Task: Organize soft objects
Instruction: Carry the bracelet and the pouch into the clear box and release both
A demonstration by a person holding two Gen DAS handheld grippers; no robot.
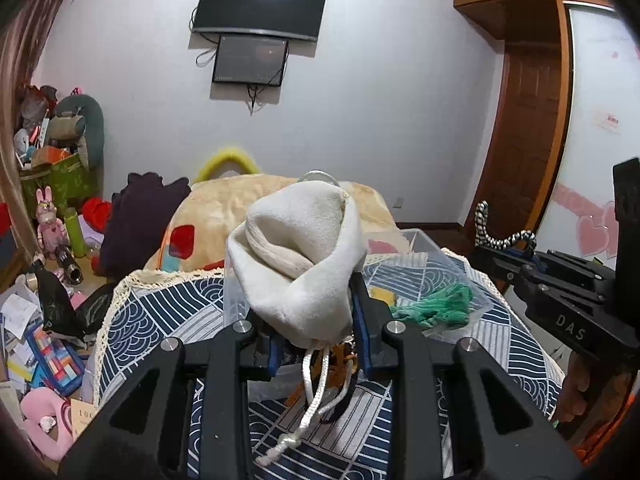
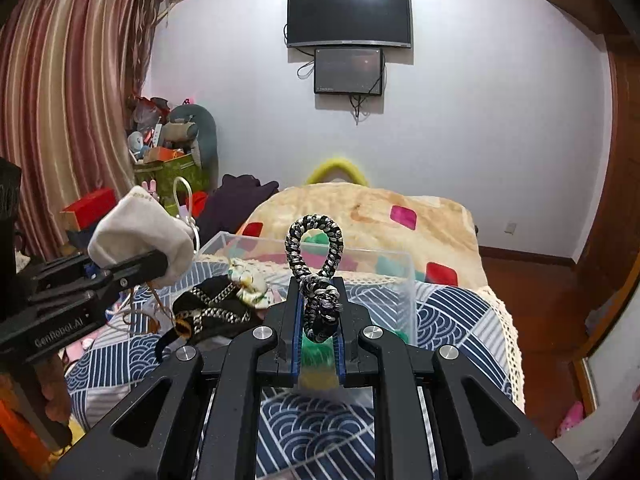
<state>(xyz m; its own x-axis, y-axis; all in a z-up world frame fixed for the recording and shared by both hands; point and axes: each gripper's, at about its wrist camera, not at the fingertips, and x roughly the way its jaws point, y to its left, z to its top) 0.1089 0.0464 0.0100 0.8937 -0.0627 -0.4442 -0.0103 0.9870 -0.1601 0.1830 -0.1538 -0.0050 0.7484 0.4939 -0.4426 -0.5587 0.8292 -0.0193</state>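
My left gripper [image 1: 316, 312] is shut on a cream drawstring pouch [image 1: 300, 256], held up above the patterned cloth; its white cord hangs down. The pouch also shows in the right wrist view [image 2: 140, 236]. My right gripper [image 2: 318, 312] is shut on a black-and-white braided cord loop [image 2: 316, 260], held above a clear plastic box [image 2: 392, 280]. The loop also shows in the left wrist view [image 1: 492, 232]. A green tassel [image 1: 436, 304] lies in the box. A black bag with a chain [image 2: 212, 312] and a small floral cloth piece [image 2: 248, 280] lie on the cloth left of the box.
A blue-and-white patterned cloth [image 2: 460, 320] covers the surface, with a beige blanket [image 2: 380, 216] behind it. Clutter and toys [image 1: 48, 320] fill the floor at left. A wooden door [image 1: 524, 140] stands at right. Two screens [image 2: 348, 16] hang on the wall.
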